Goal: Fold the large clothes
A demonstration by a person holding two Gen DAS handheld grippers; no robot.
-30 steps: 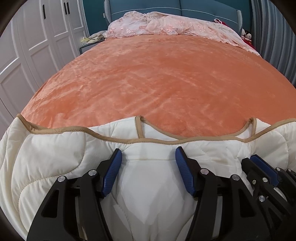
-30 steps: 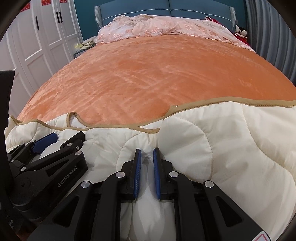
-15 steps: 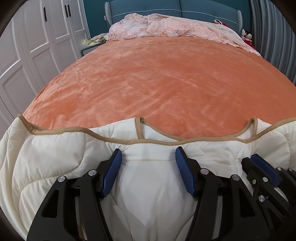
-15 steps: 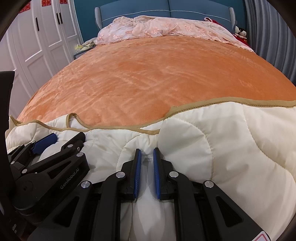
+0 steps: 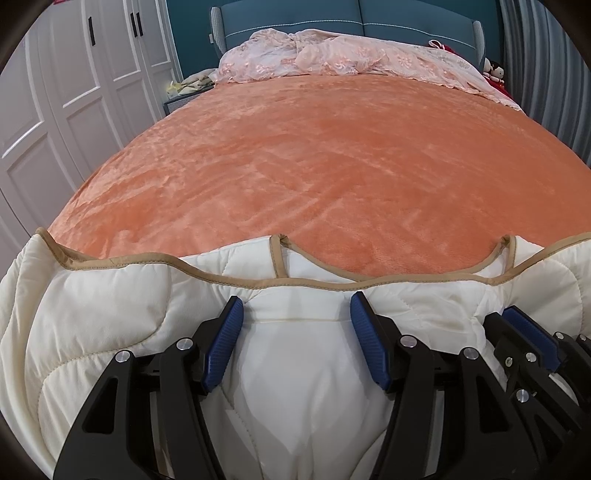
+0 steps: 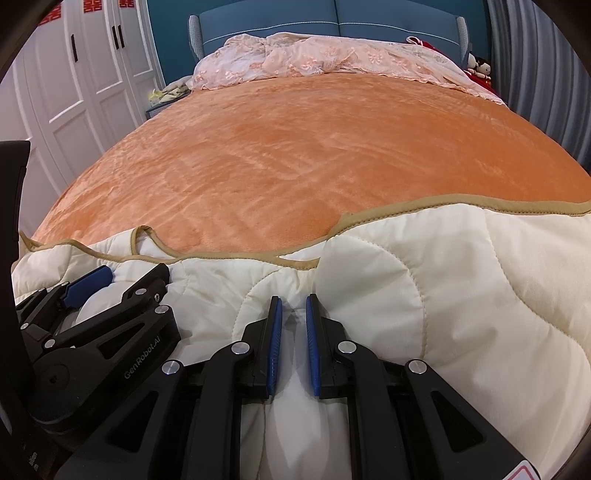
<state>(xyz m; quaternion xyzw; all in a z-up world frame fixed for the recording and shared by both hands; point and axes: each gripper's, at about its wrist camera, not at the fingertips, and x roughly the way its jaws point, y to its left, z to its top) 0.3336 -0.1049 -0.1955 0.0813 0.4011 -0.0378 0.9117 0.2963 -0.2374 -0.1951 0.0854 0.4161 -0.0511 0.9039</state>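
A cream quilted garment [image 5: 92, 314] with tan trim lies bunched along the near edge of the bed; it also fills the foreground of the right wrist view [image 6: 443, 277]. My left gripper [image 5: 295, 301] stands partly spread, a thick wad of the cream fabric filling the gap and pressed by both blue pads. Close on its right, my right gripper [image 6: 293, 300] is nearly closed, pinching a thin fold of the same garment. Each gripper shows in the other's view: the right gripper [image 5: 524, 325], the left gripper [image 6: 110, 284]. The garment's lower part is hidden under the grippers.
An orange plush blanket [image 5: 314, 166] covers the bed beyond the garment. A crumpled pink lace cover [image 5: 332, 55] lies by the teal headboard [image 5: 406, 22]. White wardrobe doors [image 5: 55, 92] stand left, a grey curtain [image 5: 546, 74] right, a cluttered nightstand [image 5: 184, 96] far left.
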